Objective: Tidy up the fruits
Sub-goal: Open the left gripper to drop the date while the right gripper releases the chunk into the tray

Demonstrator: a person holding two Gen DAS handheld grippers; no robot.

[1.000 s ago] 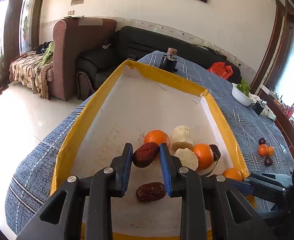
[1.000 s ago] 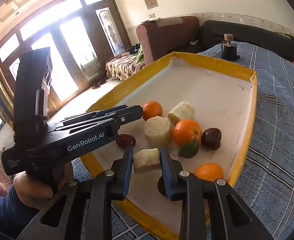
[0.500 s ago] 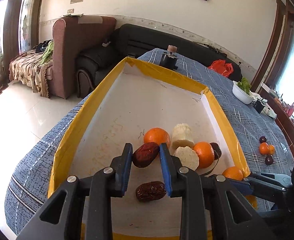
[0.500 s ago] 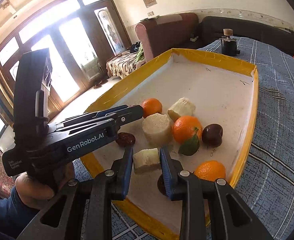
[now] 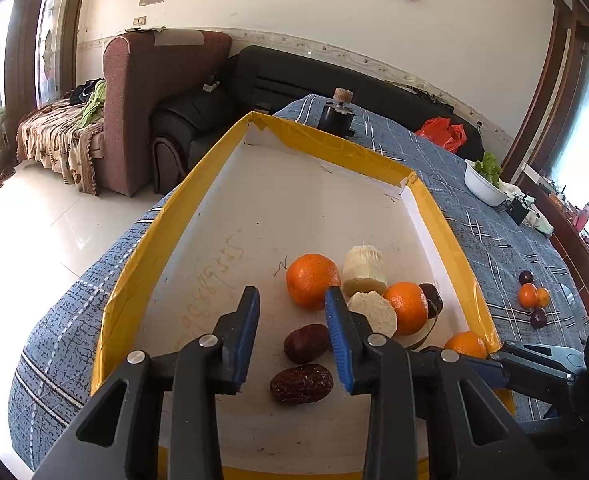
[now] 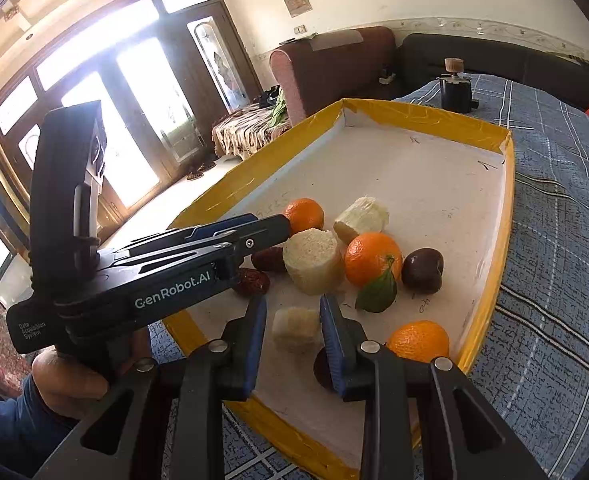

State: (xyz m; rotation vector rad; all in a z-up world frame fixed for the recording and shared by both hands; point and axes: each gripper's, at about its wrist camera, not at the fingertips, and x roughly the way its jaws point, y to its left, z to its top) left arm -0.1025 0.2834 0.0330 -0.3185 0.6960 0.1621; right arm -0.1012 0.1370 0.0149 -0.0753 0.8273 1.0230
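A yellow-rimmed tray (image 5: pixel 198 184) with a white floor holds three oranges (image 5: pixel 312 280), pale fibrous chunks (image 5: pixel 364 270), a dark plum (image 6: pixel 422 270) and two red dates. My left gripper (image 5: pixel 292 304) hangs over the tray's near end. Its jaws are opening and touch nothing. One date (image 5: pixel 305 343) lies on the tray floor below the gap, beside the other date (image 5: pixel 301 378). My right gripper (image 6: pixel 293 312) is shut on a small pale chunk (image 6: pixel 296 329) just above the tray's near corner. A hand (image 6: pixel 66 384) holds the left gripper (image 6: pixel 214 248) in the right wrist view.
The tray lies on a table with a blue plaid cloth (image 5: pixel 490 240). On the cloth to the right are small oranges and dark plums (image 5: pixel 530 300), a white bowl of greens (image 5: pixel 484 184) and a dark corked jar (image 5: pixel 336 116). Sofas stand beyond the table's far edge.
The left jaws have parted and the date they held has dropped onto the tray floor next to the other date. The right gripper still holds its pale chunk in the same spot.
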